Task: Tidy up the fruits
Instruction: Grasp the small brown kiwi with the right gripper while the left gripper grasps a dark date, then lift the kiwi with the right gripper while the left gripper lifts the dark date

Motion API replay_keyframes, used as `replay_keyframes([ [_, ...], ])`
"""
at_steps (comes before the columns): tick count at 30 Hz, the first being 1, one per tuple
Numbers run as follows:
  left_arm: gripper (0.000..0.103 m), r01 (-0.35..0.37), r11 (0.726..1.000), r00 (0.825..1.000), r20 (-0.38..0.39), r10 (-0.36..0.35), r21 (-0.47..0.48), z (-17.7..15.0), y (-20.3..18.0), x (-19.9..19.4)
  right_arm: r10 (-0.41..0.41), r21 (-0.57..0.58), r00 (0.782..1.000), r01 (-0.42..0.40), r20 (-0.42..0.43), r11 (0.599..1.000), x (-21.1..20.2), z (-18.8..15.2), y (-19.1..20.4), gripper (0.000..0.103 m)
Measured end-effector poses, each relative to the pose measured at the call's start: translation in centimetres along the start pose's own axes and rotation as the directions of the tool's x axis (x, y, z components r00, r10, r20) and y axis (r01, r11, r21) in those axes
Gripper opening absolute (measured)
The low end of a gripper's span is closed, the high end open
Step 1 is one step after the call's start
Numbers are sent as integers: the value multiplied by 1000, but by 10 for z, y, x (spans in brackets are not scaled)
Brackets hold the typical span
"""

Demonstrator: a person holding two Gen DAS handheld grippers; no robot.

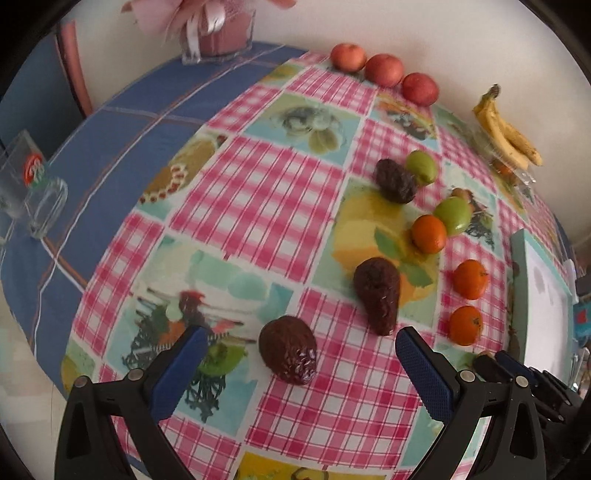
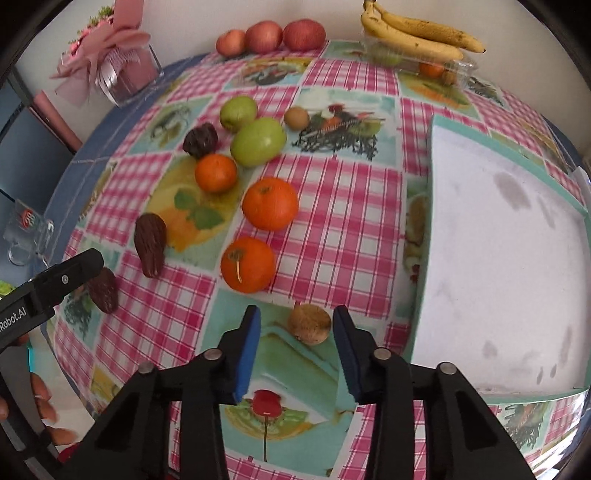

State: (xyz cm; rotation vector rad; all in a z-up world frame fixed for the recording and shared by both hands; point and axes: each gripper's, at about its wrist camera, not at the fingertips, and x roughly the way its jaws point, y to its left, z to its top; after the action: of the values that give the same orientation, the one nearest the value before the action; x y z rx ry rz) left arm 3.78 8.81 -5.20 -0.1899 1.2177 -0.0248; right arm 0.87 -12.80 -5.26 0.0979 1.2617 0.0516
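My left gripper (image 1: 301,345) is open, its jaws on either side of a dark brown avocado (image 1: 288,349) on the checked tablecloth. A second avocado (image 1: 378,293) and a third (image 1: 394,181) lie beyond it. My right gripper (image 2: 297,332) is open around a brown kiwi (image 2: 309,324), apart from it. Three oranges (image 2: 248,269) (image 2: 270,203) (image 2: 215,172), two green fruits (image 2: 258,142) (image 2: 238,112) and another kiwi (image 2: 296,117) lie ahead. Three red apples (image 2: 264,36) line the far edge.
A white tray with a teal rim (image 2: 436,122) lies at the right. Bananas (image 2: 417,33) rest on a clear plastic box (image 2: 460,68) at the far right. A pink gift box (image 2: 122,74) and a glass mug (image 2: 27,230) stand at the left.
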Motion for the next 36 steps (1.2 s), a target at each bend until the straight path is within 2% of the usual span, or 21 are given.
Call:
replay_keyframes([
  [5, 99, 8, 1000, 1000, -21, -8, -14, -3, 1, 3, -19, -3, 1000, 19, -9, 1000, 1, -1, -2, 30],
  [8, 81, 15, 999, 999, -44, -17, -31, -4, 3, 6, -22, 1, 999, 22, -28, 1000, 6, -2, -3, 27],
  [10, 73, 23, 998, 998, -65, -27, -50, -6, 5, 9, -24, -2, 999, 24, -25, 1000, 5, -2, -3, 27],
  [12, 55, 37, 997, 996, -82, -43, -66, -7, 7, 11, -27, -7, 999, 27, -22, 1000, 5, -2, -2, 27],
  [15, 39, 42, 997, 995, -90, -49, -70, -9, 6, 13, -20, -6, 1000, 20, -12, 1000, 2, -1, -3, 27],
  [16, 37, 43, 997, 995, -88, -49, -68, -9, 5, 12, -20, -5, 1000, 20, -5, 1000, 1, -1, -3, 27],
  [22, 35, 56, 996, 997, -58, -60, -70, -7, 4, 2, -22, 11, 999, 21, 29, 1000, -9, 1, -5, 27],
  [26, 28, 59, 996, 998, -23, -61, -69, -5, 3, -11, -18, 35, 998, 16, 61, 999, -18, 5, -8, 27],
  [30, 27, 74, 995, 997, 1, -75, -66, -1, 0, -21, -16, 71, 996, 10, 91, 997, -30, 8, -17, 27],
  [36, 29, 43, 994, 999, -16, -45, -103, 1, 7, -11, -52, 118, 991, 38, 121, 992, -41, 12, -31, 27],
])
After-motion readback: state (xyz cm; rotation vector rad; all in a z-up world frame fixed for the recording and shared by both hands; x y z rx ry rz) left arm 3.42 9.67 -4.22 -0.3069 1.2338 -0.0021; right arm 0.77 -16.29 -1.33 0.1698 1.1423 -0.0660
